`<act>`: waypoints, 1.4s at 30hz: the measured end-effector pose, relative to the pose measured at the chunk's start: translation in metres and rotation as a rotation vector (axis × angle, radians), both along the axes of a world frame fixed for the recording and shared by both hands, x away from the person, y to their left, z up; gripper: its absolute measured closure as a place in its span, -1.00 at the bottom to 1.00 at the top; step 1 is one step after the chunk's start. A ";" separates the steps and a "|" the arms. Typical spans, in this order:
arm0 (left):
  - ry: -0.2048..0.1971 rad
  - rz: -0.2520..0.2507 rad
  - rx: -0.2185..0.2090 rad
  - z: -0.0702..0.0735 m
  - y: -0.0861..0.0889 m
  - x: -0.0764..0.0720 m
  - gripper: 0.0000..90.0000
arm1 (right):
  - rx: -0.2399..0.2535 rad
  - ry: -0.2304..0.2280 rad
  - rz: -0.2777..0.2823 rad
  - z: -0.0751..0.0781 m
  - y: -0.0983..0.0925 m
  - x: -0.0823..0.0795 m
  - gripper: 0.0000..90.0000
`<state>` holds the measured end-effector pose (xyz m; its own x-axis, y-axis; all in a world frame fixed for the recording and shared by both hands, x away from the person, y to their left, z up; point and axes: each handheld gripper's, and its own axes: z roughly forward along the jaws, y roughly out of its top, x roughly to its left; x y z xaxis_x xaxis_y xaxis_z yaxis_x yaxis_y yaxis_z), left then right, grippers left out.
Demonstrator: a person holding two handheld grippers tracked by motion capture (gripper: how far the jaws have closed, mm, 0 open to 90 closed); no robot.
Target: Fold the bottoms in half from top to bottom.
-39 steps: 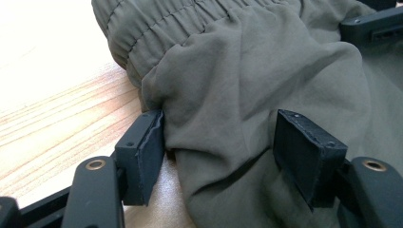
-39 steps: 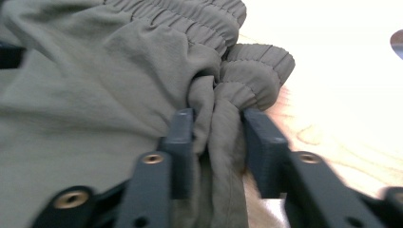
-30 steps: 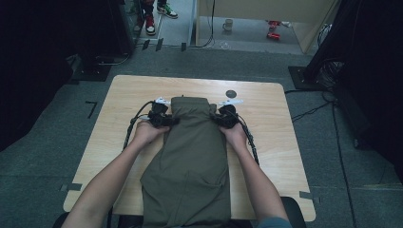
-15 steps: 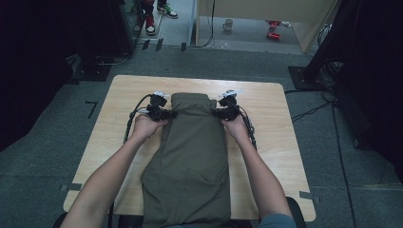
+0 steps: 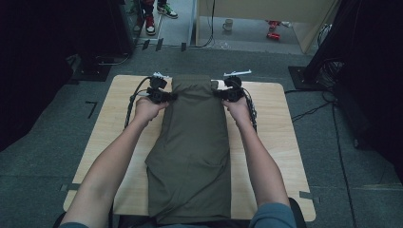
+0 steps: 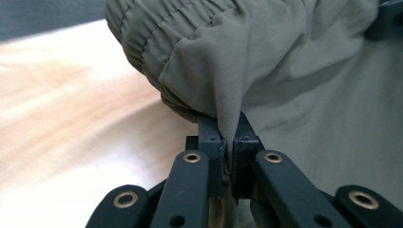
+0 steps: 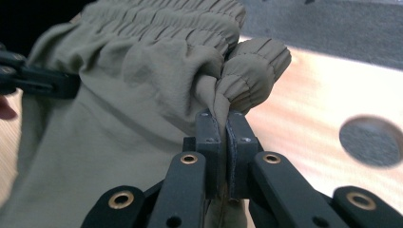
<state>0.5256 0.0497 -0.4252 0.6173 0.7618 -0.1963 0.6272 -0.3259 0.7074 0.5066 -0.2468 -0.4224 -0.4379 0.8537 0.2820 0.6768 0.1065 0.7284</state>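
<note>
An olive-green garment (image 5: 195, 142) with an elastic waistband lies lengthwise down the middle of the wooden table (image 5: 119, 123). Its far end is raised off the tabletop. My left gripper (image 5: 171, 96) is shut on the left side of that end; in the left gripper view the jaws (image 6: 227, 124) pinch a fold of the cloth (image 6: 294, 71) just under the gathered band. My right gripper (image 5: 216, 93) is shut on the right side, its jaws (image 7: 223, 121) clamped on the bunched waistband (image 7: 142, 71). The garment's near end hangs over the table's front edge.
A dark round spot (image 7: 370, 141) marks the tabletop to the right of the waistband. Bare wood lies on both sides of the garment. Beyond the far edge there is grey floor with a mug (image 5: 228, 23), shoes (image 5: 151, 24) and black stands (image 5: 328, 71).
Both hands have risen and moved toward the table's far edge, drawing the waistband end up and out. The garment is now stretched longer.
</note>
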 end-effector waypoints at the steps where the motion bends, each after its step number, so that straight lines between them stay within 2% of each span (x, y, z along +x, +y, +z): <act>1: -0.013 -0.002 0.009 0.006 -0.001 0.002 0.95 | -0.003 -0.009 -0.005 0.005 0.001 0.002 0.91; 3: -0.037 -0.001 0.018 0.019 -0.001 0.007 0.95 | -0.031 -0.030 -0.005 0.016 0.004 0.008 0.91; 4: -0.050 0.003 0.009 0.027 -0.001 0.010 0.95 | -0.044 -0.044 -0.001 0.023 0.005 0.010 0.91; 6: -0.094 0.010 -0.025 0.045 0.001 0.012 0.95 | -0.036 -0.069 -0.010 0.040 0.005 0.014 0.91; 9: -0.209 -0.004 -0.054 0.070 0.004 0.008 0.95 | -0.026 -0.185 -0.018 0.068 0.003 0.010 0.91; 10: -0.224 -0.005 -0.070 0.076 0.005 0.006 0.95 | -0.032 -0.231 -0.020 0.074 0.003 0.007 0.91; 11: -0.222 -0.007 -0.085 0.078 0.006 0.005 0.94 | -0.043 -0.259 -0.023 0.077 0.004 0.004 0.91; 12: -0.216 -0.013 -0.080 0.077 0.005 0.003 0.94 | -0.060 -0.257 -0.020 0.078 0.004 0.003 0.91; 14: -0.207 -0.034 -0.044 0.071 0.004 -0.001 0.94 | -0.084 -0.214 -0.007 0.073 0.005 0.000 0.91; 16: -0.194 -0.044 -0.047 0.062 0.005 -0.006 0.94 | -0.099 -0.208 0.006 0.064 0.005 -0.005 0.91; 19: -0.164 -0.048 -0.073 0.052 0.007 -0.015 0.94 | -0.091 -0.186 0.021 0.053 0.003 -0.014 0.90; 21: -0.160 -0.064 -0.063 0.047 0.007 -0.023 0.94 | -0.103 -0.178 0.041 0.047 0.002 -0.022 0.90; 25: -0.168 -0.104 -0.052 0.043 0.005 -0.042 0.94 | -0.126 -0.170 0.070 0.042 -0.003 -0.038 0.90; 27: -0.166 -0.116 -0.060 0.041 0.006 -0.051 0.94 | -0.121 -0.173 0.081 0.040 -0.005 -0.046 0.90; 35: -0.180 -0.151 -0.033 0.031 0.006 -0.081 0.94 | -0.102 -0.166 0.106 0.030 -0.009 -0.076 0.88; 38: -0.206 -0.159 -0.015 0.026 0.007 -0.094 0.93 | -0.104 -0.165 0.114 0.023 -0.009 -0.086 0.87; 40: -0.199 -0.168 -0.014 0.019 0.006 -0.102 0.93 | -0.121 -0.118 0.122 0.020 -0.007 -0.090 0.86; 42: -0.198 -0.177 0.002 0.013 0.006 -0.108 0.93 | -0.136 -0.094 0.130 0.018 -0.006 -0.095 0.86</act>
